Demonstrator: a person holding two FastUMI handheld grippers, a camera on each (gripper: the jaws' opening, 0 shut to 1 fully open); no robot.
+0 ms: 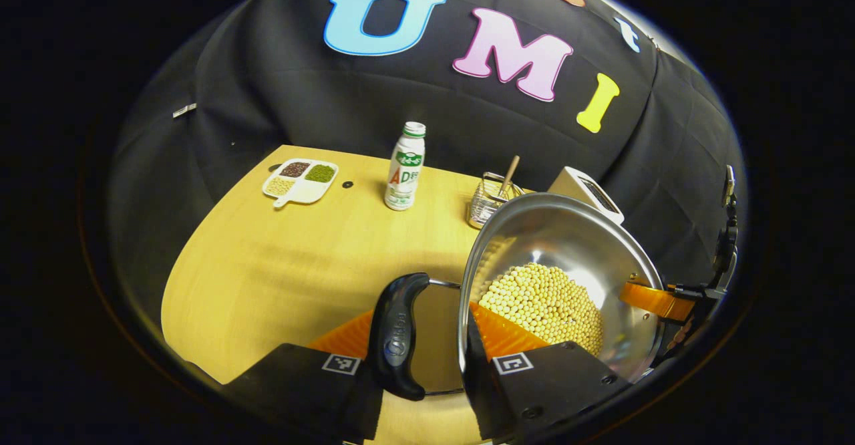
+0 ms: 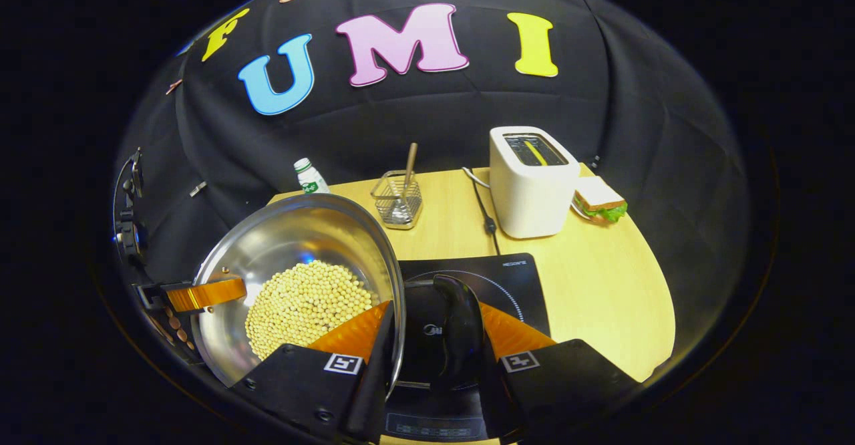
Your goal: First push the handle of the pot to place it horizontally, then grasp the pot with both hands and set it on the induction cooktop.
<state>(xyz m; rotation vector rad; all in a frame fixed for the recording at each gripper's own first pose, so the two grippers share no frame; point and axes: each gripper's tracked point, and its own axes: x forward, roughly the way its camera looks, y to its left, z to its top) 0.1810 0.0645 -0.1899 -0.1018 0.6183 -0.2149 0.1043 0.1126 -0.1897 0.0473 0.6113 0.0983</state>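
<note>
A steel pot (image 1: 568, 244) holding yellow beans (image 1: 541, 305) hangs between both grippers. In the left gripper view, my left gripper (image 1: 421, 358) is shut on the pot's black left handle (image 1: 399, 335), one finger outside the grip and the other inside the pot wall. The right gripper's orange finger (image 1: 658, 301) shows at the far rim. In the right gripper view, my right gripper (image 2: 434, 358) is clamped the same way on the other black handle (image 2: 457, 325), with the pot (image 2: 294, 244) to its left. The black induction cooktop (image 2: 497, 278) lies under that handle.
On the wooden table (image 1: 267, 278) stand a white bottle (image 1: 405, 166), a sectioned dish of beans (image 1: 300, 180) and a wire basket with a stick (image 2: 397, 199). A white toaster (image 2: 532, 181), its cable (image 2: 482, 211) and a sandwich (image 2: 599, 199) sit behind the cooktop.
</note>
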